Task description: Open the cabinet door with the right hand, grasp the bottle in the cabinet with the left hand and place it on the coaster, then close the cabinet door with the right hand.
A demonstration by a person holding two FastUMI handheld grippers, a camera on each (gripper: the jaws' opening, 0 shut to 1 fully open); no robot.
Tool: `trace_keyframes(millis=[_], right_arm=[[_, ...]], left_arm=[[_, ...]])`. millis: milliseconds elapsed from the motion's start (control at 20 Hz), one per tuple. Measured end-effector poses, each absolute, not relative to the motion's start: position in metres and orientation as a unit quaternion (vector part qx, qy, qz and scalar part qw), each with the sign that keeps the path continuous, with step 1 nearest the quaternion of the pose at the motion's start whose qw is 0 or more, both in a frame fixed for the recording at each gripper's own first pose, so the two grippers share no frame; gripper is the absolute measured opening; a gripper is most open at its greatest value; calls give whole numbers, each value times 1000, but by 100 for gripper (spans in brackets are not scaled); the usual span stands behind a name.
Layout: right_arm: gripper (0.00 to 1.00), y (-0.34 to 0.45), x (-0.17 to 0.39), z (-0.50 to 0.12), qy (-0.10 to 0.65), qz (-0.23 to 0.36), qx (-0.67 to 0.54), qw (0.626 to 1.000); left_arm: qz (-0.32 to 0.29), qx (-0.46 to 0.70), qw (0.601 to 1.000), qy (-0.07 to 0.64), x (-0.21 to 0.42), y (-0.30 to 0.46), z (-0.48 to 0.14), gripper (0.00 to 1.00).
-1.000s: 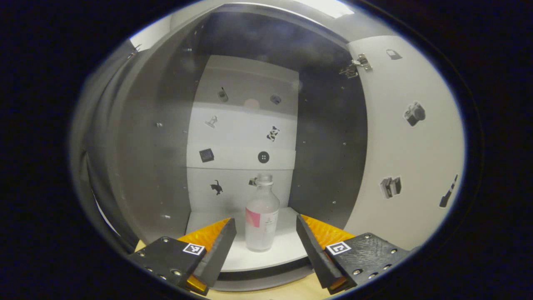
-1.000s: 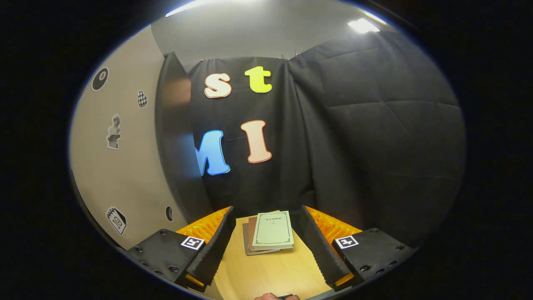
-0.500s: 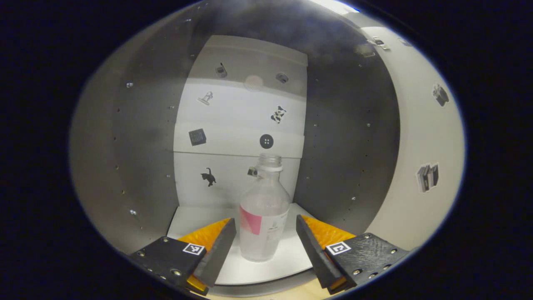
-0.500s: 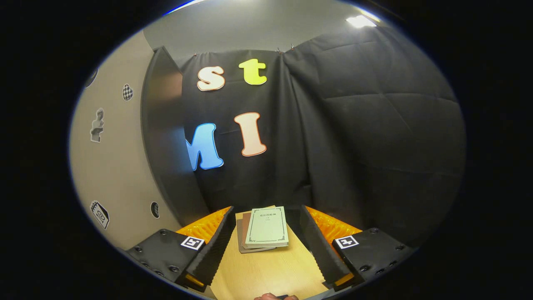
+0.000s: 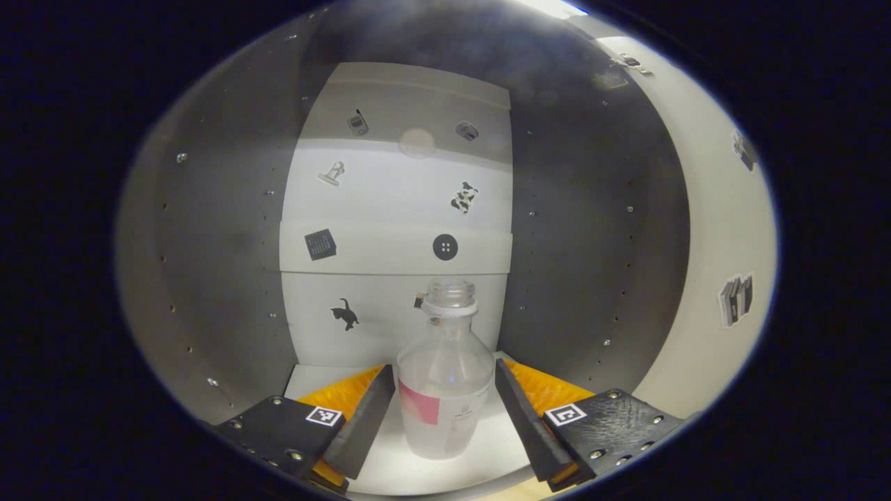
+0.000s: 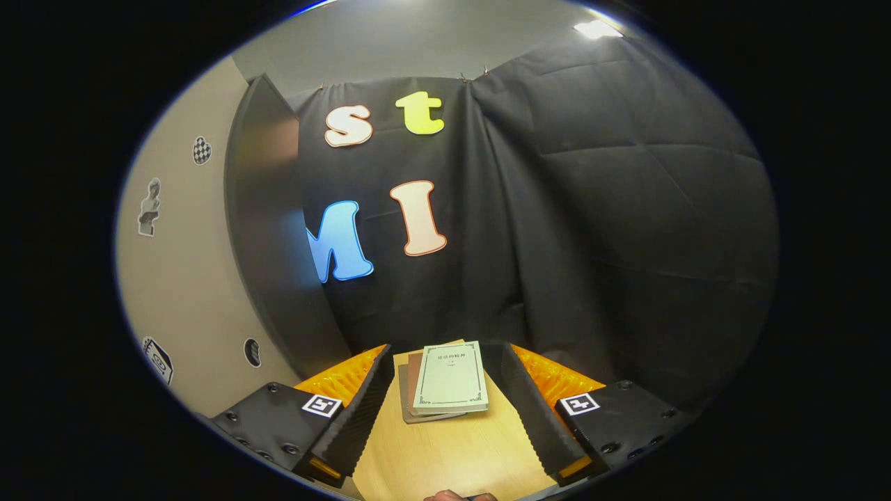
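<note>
The left gripper (image 5: 444, 417) reaches level into the open cabinet (image 5: 223, 278), its fingers spread on either side of the bottle (image 5: 445, 390) — close beside it, though contact cannot be told. The bottle stands upright on the white cabinet floor, near the front edge. The right gripper (image 6: 442, 410) hangs over the wooden table (image 6: 452, 459), fingers apart and holding nothing — a stack of books (image 6: 442, 379) lies beyond them, and the cabinet door (image 6: 188, 278) stands open at left.

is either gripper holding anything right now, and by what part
Nothing is held. The left gripper is open with the bottle standing between its fingers, its sides close to them but not clamped. The right gripper is open over the table.
</note>
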State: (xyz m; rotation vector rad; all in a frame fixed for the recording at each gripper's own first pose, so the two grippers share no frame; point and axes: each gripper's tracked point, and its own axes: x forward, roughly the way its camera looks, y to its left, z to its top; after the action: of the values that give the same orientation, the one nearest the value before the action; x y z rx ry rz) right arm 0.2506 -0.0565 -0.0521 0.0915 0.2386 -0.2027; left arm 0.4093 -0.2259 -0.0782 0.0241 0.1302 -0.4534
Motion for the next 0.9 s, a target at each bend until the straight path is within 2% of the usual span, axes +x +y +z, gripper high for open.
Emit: trace_keyframes(millis=[200, 300, 550, 750, 800, 850, 900], right_arm=[[98, -57, 253, -61, 129, -103, 41, 985], [98, -56, 255, -62, 131, -101, 41, 985], [98, -59, 262, -62, 129, -95, 44, 986], [98, -60, 266, -65, 131, -84, 51, 987], [93, -61, 268, -66, 131, -81, 51, 987], [98, -62, 268, -66, 133, -77, 50, 987], [98, -62, 270, -68, 133, -74, 50, 987]], left_arm=[[-222, 37, 973, 57, 410, -226, -75, 88], [-221, 38, 973, 58, 413, -228, -77, 73], [-228, 30, 971, 62, 408, -229, -76, 75], [-221, 39, 973, 50, 398, -227, -70, 72], [-219, 40, 974, 45, 394, -226, -66, 72], [-215, 42, 975, 38, 391, -224, -61, 72], [-211, 44, 976, 31, 386, -222, -55, 70]])
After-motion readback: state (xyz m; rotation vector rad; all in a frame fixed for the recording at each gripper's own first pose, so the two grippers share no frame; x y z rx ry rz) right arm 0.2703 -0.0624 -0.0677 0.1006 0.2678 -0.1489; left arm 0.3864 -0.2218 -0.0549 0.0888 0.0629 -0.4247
